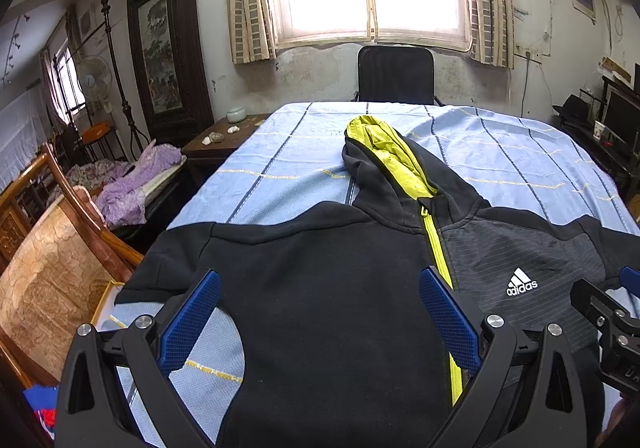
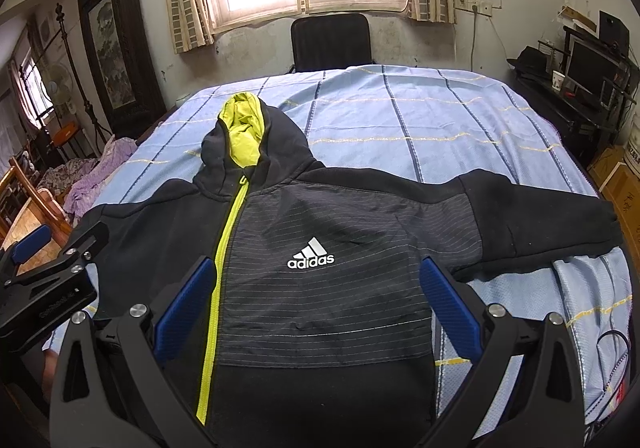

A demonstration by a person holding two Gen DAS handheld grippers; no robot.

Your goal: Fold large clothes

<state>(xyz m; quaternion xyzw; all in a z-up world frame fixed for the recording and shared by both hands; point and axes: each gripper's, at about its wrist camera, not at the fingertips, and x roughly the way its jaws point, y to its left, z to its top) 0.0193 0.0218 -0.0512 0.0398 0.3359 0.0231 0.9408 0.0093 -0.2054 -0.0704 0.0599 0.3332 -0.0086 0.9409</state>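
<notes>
Both tools are spread wide and grip nothing: the left tool (image 1: 320, 312) hovers over the plain black half of the hoodie (image 1: 320, 288), the right tool (image 2: 316, 304) over its striped logo panel. The hoodie lies face-up, zipped, along the worktop's (image 2: 400, 116) near edge, hood pointing toward the far edge. Only the right view shows the outstretched sleeve (image 2: 540, 224); only the left shows the side table (image 1: 224, 140).

You see a black hoodie (image 2: 320, 288) with a grey pinstriped chest panel (image 2: 332, 232), a lime-yellow zip (image 2: 218, 272) and hood lining (image 2: 244, 128), and a white logo (image 2: 311, 258). It lies on a light blue sheet (image 2: 420, 128) checked with navy and yellow lines. Your gripper pads (image 1: 192, 322) are blue.
</notes>
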